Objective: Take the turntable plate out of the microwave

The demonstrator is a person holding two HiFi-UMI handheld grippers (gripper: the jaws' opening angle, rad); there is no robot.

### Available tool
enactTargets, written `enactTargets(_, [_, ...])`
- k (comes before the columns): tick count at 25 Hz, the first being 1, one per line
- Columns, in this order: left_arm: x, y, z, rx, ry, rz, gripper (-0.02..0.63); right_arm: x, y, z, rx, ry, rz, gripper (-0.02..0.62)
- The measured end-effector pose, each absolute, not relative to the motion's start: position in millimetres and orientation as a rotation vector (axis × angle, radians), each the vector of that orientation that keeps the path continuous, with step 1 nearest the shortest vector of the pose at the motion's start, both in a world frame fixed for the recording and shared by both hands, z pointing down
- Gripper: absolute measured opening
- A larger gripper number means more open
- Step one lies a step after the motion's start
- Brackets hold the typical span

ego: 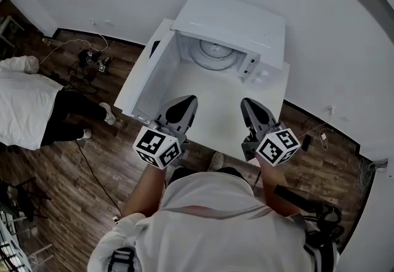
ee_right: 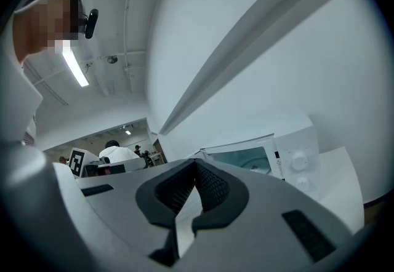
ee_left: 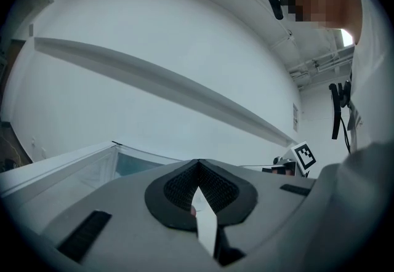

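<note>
A white microwave [ego: 237,28] stands at the back of a white table [ego: 215,114], its door [ego: 144,77] swung open to the left. The round glass turntable plate [ego: 215,54] lies inside the cavity. My left gripper [ego: 188,100] and right gripper [ego: 248,103] hover side by side over the table's front part, short of the opening, both shut with nothing between the jaws. In the right gripper view, my right gripper [ee_right: 196,167] points level toward the microwave [ee_right: 295,148] with its lit cavity [ee_right: 246,159]. In the left gripper view, my left gripper [ee_left: 198,165] faces the door's edge [ee_left: 117,157].
A person in white [ego: 24,98] sits on the wooden floor at the left, with cables and small devices [ego: 92,60] beside them. The white wall runs behind the microwave. A cable and plug [ego: 320,135] lie on the floor to the right of the table.
</note>
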State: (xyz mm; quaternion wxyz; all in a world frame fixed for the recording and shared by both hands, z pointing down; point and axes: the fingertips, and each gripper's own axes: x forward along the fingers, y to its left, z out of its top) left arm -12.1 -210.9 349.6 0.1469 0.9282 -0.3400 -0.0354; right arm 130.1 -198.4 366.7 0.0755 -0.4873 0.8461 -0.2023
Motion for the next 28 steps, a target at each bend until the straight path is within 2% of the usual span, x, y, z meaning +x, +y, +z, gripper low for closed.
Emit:
enactTargets(8, [30.4, -240.4, 369.5, 2.58, -1.009, -0.09, 0.011, 167.8, -239.5, 391.9, -1.395, 2.519, -0.726, 0.003])
enactTargets(20, [28.3, -298.4, 457.3, 2.207, -0.875, -0.265, 0.011, 143.0, -274.5, 470.2, -1.276, 2.298, -1.094, 0.003])
enactTargets(28, [28.5, -311.6, 542.0, 2.03, -0.842, -0.248, 0.011, 131.5, -298.0, 543.4, -1.175, 2.104, -1.33, 0.003])
